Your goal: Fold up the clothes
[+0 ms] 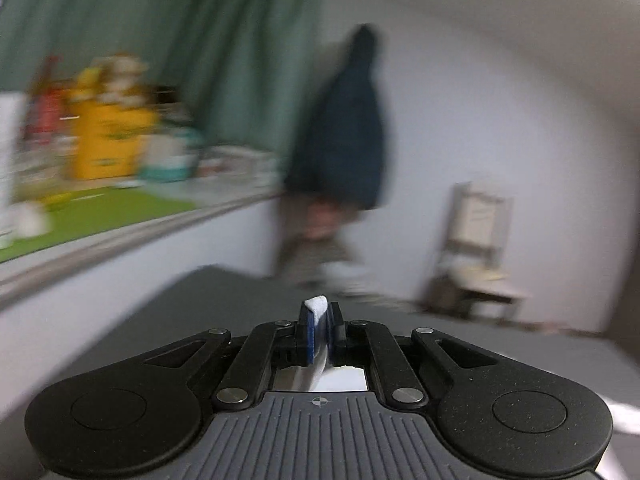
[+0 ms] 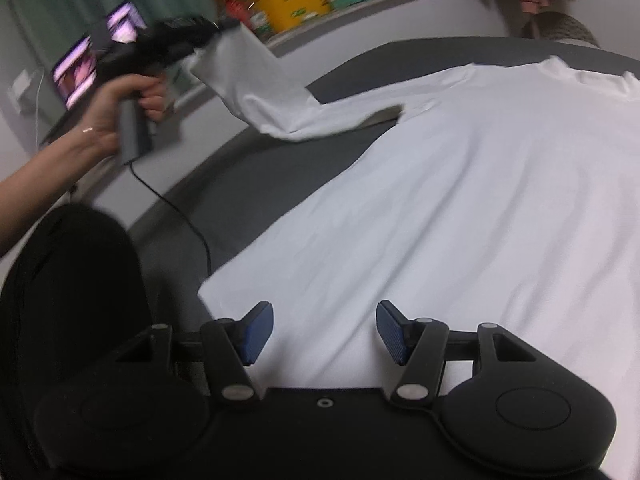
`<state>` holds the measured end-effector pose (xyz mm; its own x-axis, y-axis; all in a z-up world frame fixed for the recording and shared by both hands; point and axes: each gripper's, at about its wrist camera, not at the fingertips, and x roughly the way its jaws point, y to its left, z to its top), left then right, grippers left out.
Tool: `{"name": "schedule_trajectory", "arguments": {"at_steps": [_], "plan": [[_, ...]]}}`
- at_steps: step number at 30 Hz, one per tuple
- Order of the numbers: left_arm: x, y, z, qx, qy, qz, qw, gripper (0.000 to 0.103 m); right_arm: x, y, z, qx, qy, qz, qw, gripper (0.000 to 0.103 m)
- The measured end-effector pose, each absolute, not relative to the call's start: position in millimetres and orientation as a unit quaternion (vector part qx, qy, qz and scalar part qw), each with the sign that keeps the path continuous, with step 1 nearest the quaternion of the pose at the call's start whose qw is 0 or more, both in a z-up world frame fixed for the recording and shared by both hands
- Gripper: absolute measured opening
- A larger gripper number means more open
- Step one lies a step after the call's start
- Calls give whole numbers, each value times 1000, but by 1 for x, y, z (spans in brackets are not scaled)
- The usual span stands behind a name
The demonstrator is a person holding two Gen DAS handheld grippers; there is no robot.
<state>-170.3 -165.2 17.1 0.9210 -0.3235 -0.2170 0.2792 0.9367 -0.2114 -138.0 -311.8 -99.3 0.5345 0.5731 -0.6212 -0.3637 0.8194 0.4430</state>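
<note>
Two grippers are working: the left gripper (image 1: 319,328) is clamping the white shirt's sleeve (image 2: 256,80) aloft, needing an inward carry, while the right gripper (image 2: 324,332) is hovering agape.

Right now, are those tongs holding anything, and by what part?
The left tongs pinch the white shirt by its sleeve end, lifted off the table. The right tongs are open, holding nothing.
</note>
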Motion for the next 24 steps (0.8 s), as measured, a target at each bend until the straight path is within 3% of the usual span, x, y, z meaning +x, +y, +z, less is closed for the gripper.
{"name": "schedule_trajectory", "arguments": {"at_steps": [5,11,18,24], "plan": [[-212,-269,47,-109,119,-280,946,5,-141,-350,-83,190,353,221,889,56],[-265,-386,3,-107,180,-352,912,5,-148,-427,-66,273,276,121,914,57],[-306,-460,-51,11,219,-378,899,5,-160,-500,-72,393,257,88,878,62],[-334,-494,-65,131,200,-404,883,5,-136,-505,-106,493,326,136,795,65]]}}
